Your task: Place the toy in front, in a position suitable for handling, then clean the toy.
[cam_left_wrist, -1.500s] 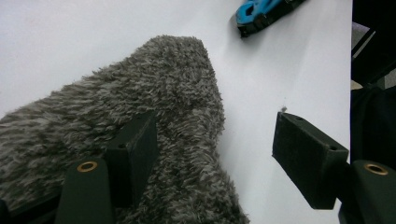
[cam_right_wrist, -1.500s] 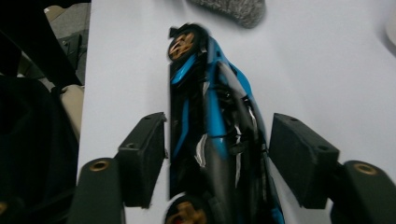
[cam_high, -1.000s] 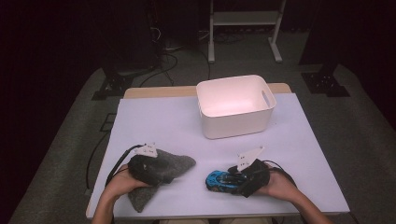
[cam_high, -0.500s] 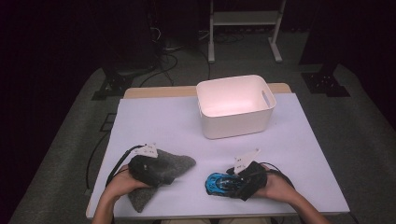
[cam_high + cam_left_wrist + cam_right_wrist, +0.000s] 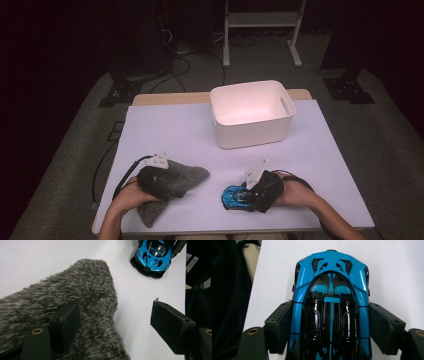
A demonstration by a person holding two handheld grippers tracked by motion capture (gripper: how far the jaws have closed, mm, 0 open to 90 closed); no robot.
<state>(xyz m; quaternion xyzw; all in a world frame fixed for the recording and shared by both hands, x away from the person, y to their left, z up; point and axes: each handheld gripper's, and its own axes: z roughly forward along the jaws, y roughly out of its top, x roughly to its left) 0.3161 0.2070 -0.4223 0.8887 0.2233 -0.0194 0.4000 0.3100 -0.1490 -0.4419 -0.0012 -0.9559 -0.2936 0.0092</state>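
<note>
A grey fuzzy cloth [image 5: 187, 175] [image 5: 82, 285] lies crumpled near the table's front left. My left gripper [image 5: 152, 181] [image 5: 113, 315] sits low over it and is open. Its jaws have just been opening; one pad rests on the cloth, the other hangs over bare table, and the cloth's edge lies between them. A blue and black toy car [image 5: 231, 198] [image 5: 332, 277] [image 5: 153, 255] stands on the table at the front right. My right gripper [image 5: 245, 196] [image 5: 330, 315] straddles its rear half. Its jaws have just been closing, and both pads touch the car's sides.
A white plastic bin [image 5: 255, 132] with handle slots stands at the back middle of the white table [image 5: 165, 130]. The table's front edge runs just below both hands. Dark floor, cables and a metal stand lie beyond the table.
My right gripper has edged slightly left and toward the near edge over the car. The left hand and the cloth have stayed where they were.
</note>
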